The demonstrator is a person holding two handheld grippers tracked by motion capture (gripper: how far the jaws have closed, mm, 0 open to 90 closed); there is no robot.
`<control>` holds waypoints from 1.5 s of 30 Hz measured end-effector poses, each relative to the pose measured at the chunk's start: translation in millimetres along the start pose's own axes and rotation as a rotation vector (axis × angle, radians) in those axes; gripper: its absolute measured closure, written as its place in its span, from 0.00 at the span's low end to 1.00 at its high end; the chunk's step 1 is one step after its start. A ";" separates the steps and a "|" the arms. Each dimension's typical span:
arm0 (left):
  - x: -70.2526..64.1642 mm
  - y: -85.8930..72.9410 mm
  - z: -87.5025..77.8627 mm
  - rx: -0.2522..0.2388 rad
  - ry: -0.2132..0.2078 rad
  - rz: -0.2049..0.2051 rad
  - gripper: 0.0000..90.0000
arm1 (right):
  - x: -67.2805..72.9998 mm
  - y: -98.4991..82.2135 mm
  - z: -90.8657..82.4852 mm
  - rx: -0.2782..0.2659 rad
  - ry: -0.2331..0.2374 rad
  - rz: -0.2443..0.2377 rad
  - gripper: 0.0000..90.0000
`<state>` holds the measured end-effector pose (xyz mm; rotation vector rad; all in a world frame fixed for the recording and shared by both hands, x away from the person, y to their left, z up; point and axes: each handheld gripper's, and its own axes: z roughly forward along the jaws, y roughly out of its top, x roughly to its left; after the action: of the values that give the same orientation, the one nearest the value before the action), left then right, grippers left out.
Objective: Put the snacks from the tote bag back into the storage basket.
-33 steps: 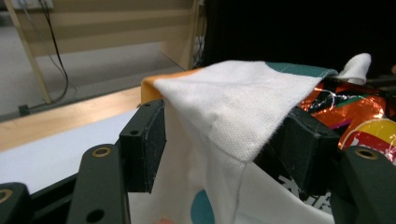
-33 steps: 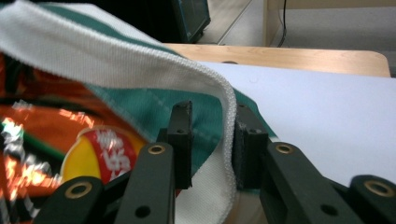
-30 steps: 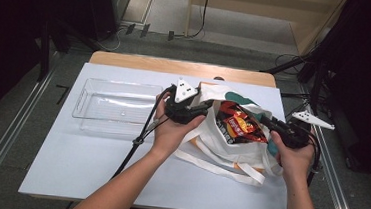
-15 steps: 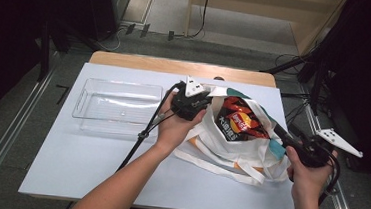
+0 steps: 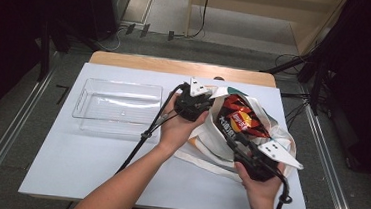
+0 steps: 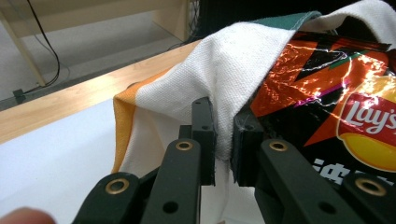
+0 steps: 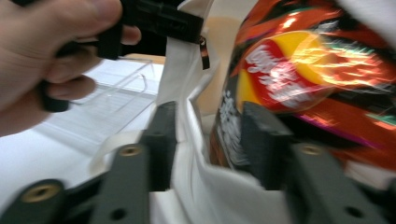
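Observation:
A white cloth tote bag (image 5: 206, 138) with an orange stripe lies on the table, its mouth held up. A red and black Lay's chip bag (image 5: 240, 121) sits inside it. My left gripper (image 5: 212, 105) is at the bag's far left rim, and in the left gripper view its jaws (image 6: 223, 140) are shut on the white cloth (image 6: 210, 70), with the chip bag (image 6: 336, 93) just to the right. My right gripper (image 5: 233, 138) points into the bag from the near side. Its jaws (image 7: 210, 140) have just been closing and stand apart, with the cloth rim and the chip bag's edge (image 7: 229, 126) between them.
A clear plastic tray (image 5: 115, 106) sits empty on the white table sheet (image 5: 78, 161), left of the bag. The left gripper's black cable (image 5: 146, 136) trails across the sheet toward the near edge. The left hand (image 7: 46, 51) fills the upper left of the right gripper view.
My right gripper swung out to the right of the bag, then came back left and nearer, to the bag's front rim. The left hand stayed at the far rim.

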<state>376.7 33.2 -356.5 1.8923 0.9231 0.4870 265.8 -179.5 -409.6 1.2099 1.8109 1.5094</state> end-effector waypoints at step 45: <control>11.1 -42.1 44.7 0.220 -0.056 -0.086 0.98 | 1.7 -26.2 -19.6 0.176 0.282 -0.197 0.76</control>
<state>396.7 27.4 -415.3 2.0421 1.0513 0.2890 240.7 -188.1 -428.8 0.8951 2.2164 1.4911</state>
